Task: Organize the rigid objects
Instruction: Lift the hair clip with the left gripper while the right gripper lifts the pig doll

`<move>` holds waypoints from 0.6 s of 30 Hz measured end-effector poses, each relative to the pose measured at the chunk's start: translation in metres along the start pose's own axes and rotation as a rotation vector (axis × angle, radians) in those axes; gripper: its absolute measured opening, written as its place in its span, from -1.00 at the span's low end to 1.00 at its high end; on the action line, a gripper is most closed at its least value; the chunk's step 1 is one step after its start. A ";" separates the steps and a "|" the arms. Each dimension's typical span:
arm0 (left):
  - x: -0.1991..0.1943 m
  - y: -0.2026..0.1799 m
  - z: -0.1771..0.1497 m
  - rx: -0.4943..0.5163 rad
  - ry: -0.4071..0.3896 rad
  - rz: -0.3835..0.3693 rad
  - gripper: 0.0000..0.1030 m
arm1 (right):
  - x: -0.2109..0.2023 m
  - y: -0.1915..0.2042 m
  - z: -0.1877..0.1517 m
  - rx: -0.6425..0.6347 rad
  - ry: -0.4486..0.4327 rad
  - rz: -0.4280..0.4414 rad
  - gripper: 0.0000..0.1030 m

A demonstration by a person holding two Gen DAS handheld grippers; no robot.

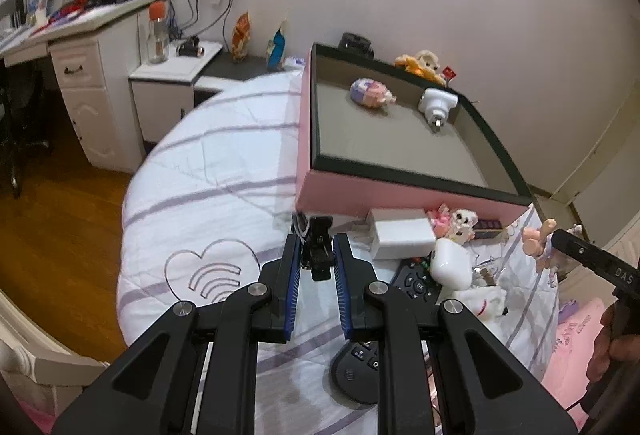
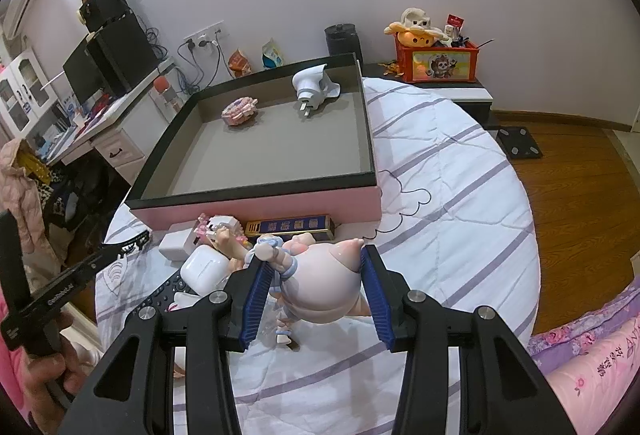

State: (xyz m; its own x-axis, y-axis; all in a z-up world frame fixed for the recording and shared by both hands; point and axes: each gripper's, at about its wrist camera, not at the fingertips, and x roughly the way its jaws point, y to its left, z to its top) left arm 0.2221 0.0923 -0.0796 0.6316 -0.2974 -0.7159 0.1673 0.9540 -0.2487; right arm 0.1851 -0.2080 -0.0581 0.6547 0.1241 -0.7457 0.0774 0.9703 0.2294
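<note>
Figurine (image 2: 320,275) sits clamped in the right hand-held gripper (image 2: 316,287); left hand-held gripper (image 1: 316,271), stamped "DAS", grips a black toy (image 1: 316,247).

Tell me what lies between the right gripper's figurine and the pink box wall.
In the right wrist view, a dark blue and gold rectangular case lies on the bedspread between the figurine and the pink box.

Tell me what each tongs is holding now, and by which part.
Left tongs grip a small black ribbed toy by its sides. Right tongs clamp a pale pink plastic doll figure across its torso, above the bed.
</note>
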 end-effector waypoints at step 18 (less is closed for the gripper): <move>-0.033 -0.013 0.017 0.050 -0.083 -0.007 -0.69 | -0.008 0.007 0.003 -0.012 -0.020 0.014 -0.11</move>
State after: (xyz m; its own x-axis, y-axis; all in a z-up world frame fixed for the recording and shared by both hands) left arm 0.2121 0.0908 -0.0414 0.6906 -0.3018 -0.6573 0.2082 0.9533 -0.2190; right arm 0.1825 -0.2034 -0.0483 0.6709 0.1335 -0.7294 0.0593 0.9708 0.2323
